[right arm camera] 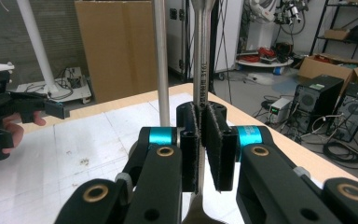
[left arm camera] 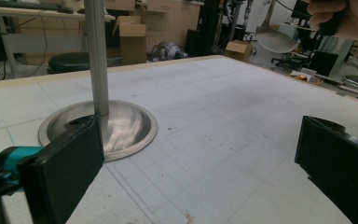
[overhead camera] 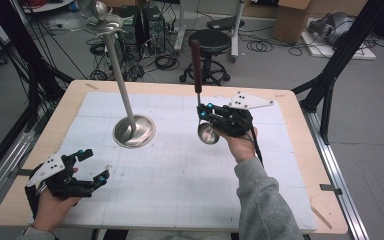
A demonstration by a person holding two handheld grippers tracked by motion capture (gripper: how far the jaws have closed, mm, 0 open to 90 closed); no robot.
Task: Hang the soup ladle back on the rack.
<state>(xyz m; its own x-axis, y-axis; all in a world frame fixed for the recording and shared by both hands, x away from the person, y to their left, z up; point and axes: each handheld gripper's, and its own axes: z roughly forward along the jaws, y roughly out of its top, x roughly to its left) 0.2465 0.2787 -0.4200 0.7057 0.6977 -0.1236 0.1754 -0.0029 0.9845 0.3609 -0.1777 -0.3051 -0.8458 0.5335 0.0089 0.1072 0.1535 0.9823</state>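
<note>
My right gripper (overhead camera: 203, 112) is shut on the thin metal shaft of a ladle (overhead camera: 208, 133). The ladle hangs upright over the middle of the table, bowl down and brown handle up. In the right gripper view the shaft (right arm camera: 201, 60) is pinched between the two black pads of this gripper (right arm camera: 200, 140). To its left stands a metal stand with a round base (overhead camera: 134, 131) and a tall slanting pole (overhead camera: 119, 75). My left gripper (overhead camera: 96, 165) rests at the front left of the table, open with nothing between its jaws. From the left gripper view, the base (left arm camera: 126, 130) lies just beyond my left gripper (left arm camera: 200, 163).
A white gridded mat (overhead camera: 180, 185) covers the wooden table. A shallow dish (overhead camera: 102, 22) tops the stand's pole. Beyond the table's far edge are a black stool (overhead camera: 209, 42), cables and cardboard boxes. Black frame posts (overhead camera: 330, 75) flank the table.
</note>
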